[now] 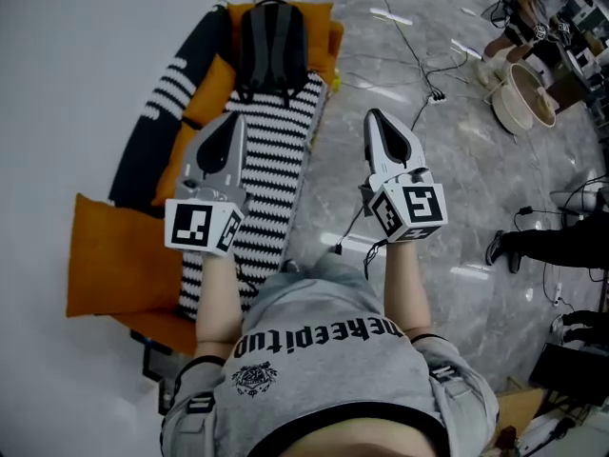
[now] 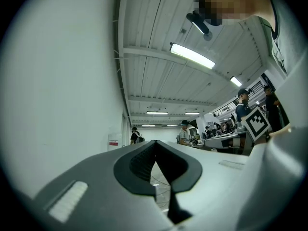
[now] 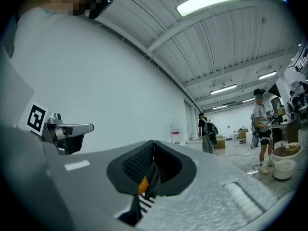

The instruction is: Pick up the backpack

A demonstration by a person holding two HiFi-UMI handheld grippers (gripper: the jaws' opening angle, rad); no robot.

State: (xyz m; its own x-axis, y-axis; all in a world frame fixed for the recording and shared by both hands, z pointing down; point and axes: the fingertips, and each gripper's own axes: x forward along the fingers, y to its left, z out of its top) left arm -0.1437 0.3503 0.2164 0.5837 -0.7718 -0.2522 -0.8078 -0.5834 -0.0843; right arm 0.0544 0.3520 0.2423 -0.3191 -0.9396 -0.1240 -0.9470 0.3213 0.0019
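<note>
Left gripper (image 1: 232,120): jaws together, empty, pointing 12 o'clock. Right gripper (image 1: 373,115) at its 3 o'clock: jaws together, empty, parallel. Both forearms (image 1: 217,298) bare, outstretched.

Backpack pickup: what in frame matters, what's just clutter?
Job:
- backpack, on the sofa
- left gripper, shut, empty
- right gripper, shut, empty

Lying about:
- striped blanket
- orange cushion
- power strip on the floor
- beige basket

A black-and-white striped throw (image 1: 271,160) lies along an orange sofa (image 1: 114,255) against a white wall (image 1: 76,65); cables (image 1: 411,50) trail across the glossy grey marble floor (image 1: 457,169) near cream tubs (image 1: 523,98).
</note>
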